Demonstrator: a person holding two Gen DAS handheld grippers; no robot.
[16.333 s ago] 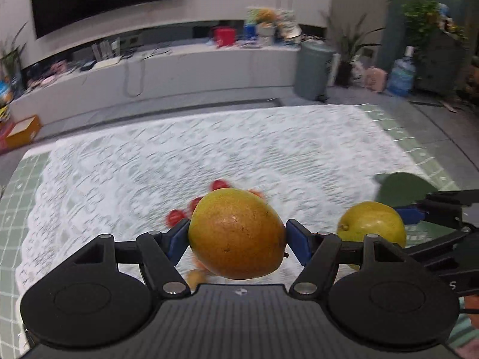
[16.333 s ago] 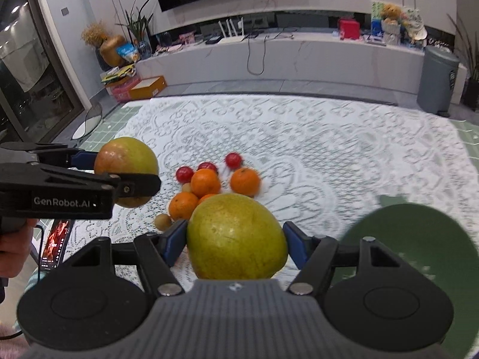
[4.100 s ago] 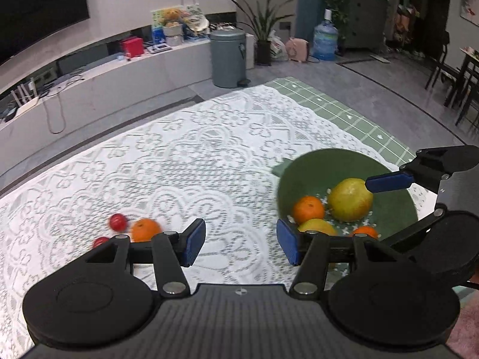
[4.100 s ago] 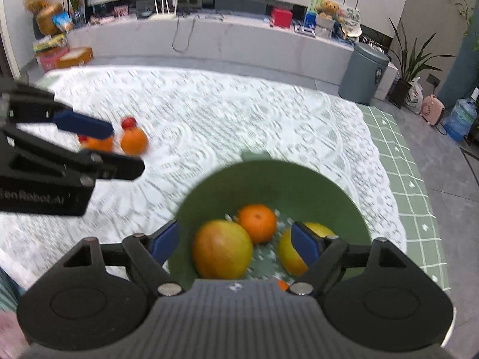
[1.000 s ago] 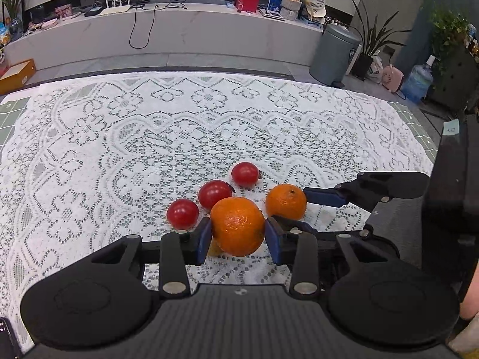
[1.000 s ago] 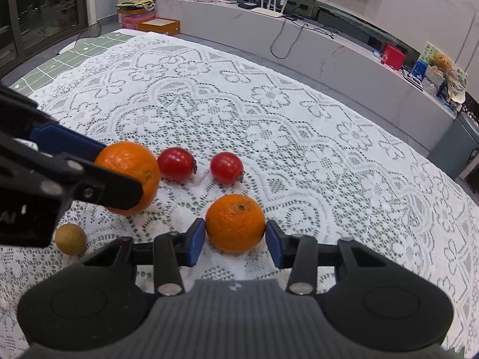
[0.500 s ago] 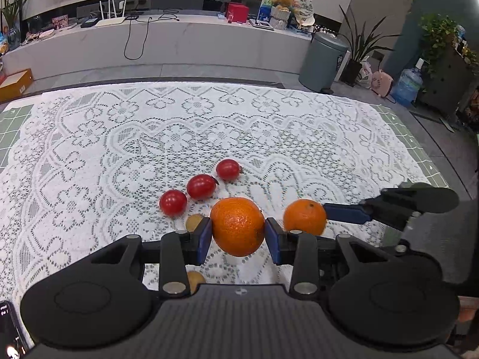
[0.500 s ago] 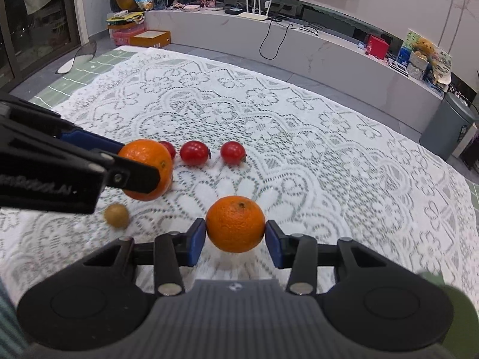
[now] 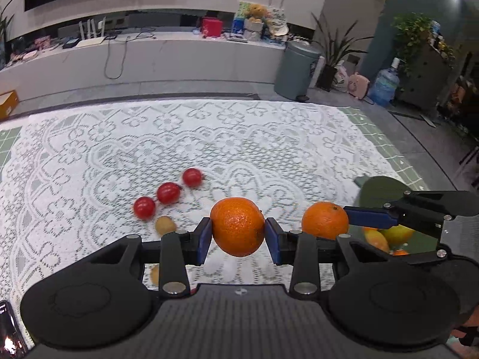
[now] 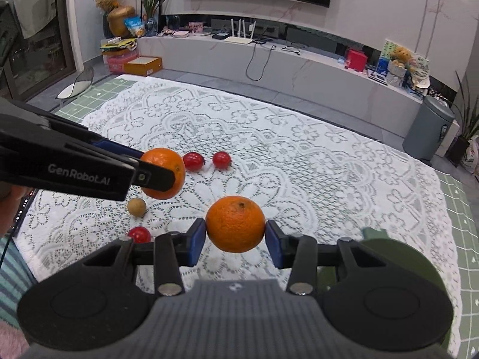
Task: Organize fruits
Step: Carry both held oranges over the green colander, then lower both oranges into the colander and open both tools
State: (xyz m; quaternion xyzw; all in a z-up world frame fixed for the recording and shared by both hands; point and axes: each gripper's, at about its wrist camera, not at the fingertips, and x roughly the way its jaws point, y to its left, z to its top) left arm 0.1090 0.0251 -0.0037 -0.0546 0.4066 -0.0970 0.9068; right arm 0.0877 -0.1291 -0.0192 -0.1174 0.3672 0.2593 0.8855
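Observation:
My left gripper (image 9: 238, 234) is shut on an orange (image 9: 237, 226) and holds it above the lace tablecloth (image 9: 239, 137). My right gripper (image 10: 235, 238) is shut on a second orange (image 10: 235, 224), also off the cloth. In the left wrist view the right gripper's orange (image 9: 324, 220) hangs at the right, in front of the green bowl (image 9: 383, 190), which holds yellow and orange fruit (image 9: 395, 234). Three red tomatoes (image 9: 168, 193) and a small tan fruit (image 9: 165, 225) lie on the cloth. In the right wrist view the left gripper's orange (image 10: 167, 166) is at the left.
The bowl's rim (image 10: 398, 249) shows at the lower right in the right wrist view. A phone (image 9: 10, 332) lies at the near left edge. Beyond the table stand a low white counter (image 9: 149, 53), a grey bin (image 9: 298, 68) and plants.
Both grippers have risen and moved right with their oranges. The tomatoes have slid left and farther away in both views, and the green bowl has come into sight at the right.

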